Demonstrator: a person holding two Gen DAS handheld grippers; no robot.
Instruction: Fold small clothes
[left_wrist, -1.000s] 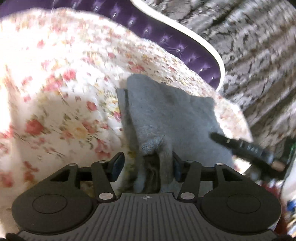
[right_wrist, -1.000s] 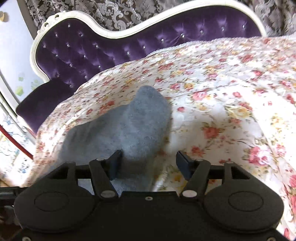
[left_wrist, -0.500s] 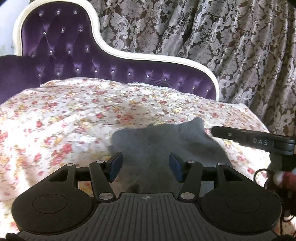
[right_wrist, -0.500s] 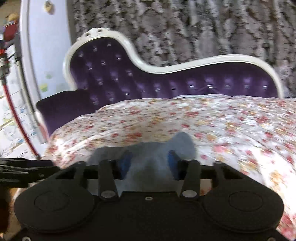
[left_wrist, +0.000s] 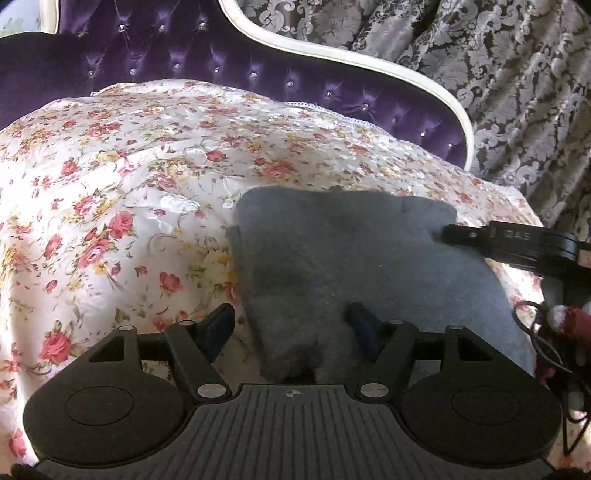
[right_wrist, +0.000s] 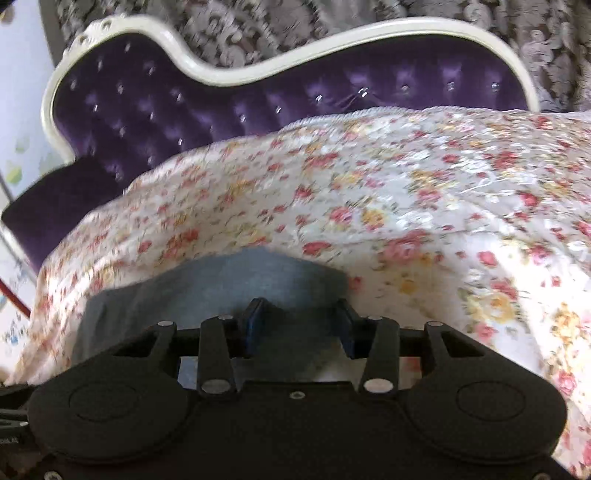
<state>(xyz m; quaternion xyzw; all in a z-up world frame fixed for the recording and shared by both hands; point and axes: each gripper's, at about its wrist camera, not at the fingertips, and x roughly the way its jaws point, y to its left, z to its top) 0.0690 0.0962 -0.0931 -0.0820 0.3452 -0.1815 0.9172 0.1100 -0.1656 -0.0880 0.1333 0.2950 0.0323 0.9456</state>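
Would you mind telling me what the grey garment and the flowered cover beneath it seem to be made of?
Grey garment: likely a soft knit or fleece; its surface is matte and fuzzy, with no shine. Flowered cover: probably a satin-like woven fabric; it glints in the light and shows raised, shiny patterning between the printed roses.

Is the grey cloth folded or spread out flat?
Folded: the grey cloth shows a doubled layer along its left edge on the floral sheet.

Left tongs (left_wrist: 291, 328) gape around grey cloth (left_wrist: 354, 258) lying on floral sheet (left_wrist: 110, 192).
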